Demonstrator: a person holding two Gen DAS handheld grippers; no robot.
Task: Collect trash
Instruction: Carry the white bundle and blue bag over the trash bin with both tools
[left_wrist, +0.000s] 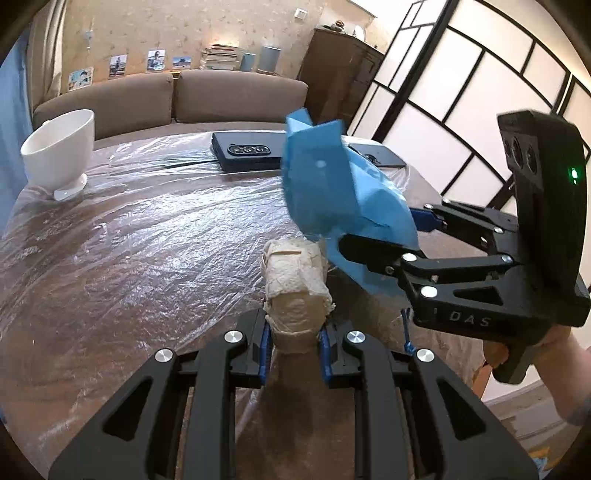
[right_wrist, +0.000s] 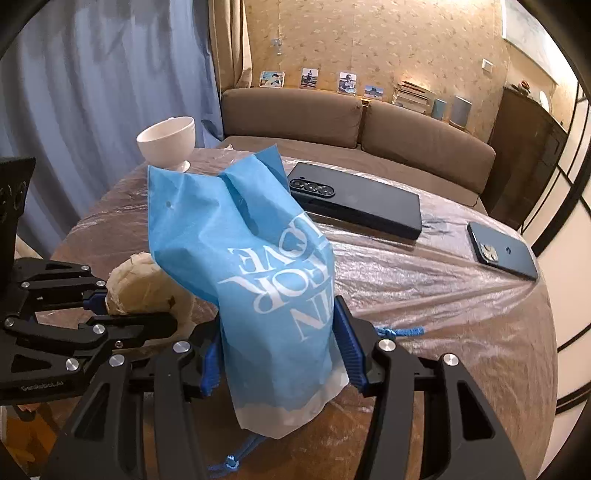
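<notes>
Left gripper (left_wrist: 293, 334) clamps a crumpled paper wad (left_wrist: 295, 284); right gripper (right_wrist: 280, 345) pinches the blue paper bag (right_wrist: 243, 251), standing upright, touching the wad's right.

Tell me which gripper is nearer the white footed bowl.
Left. The left gripper, holding crumpled beige paper, sits closer to the white footed bowl; the right gripper is farther across.
</notes>
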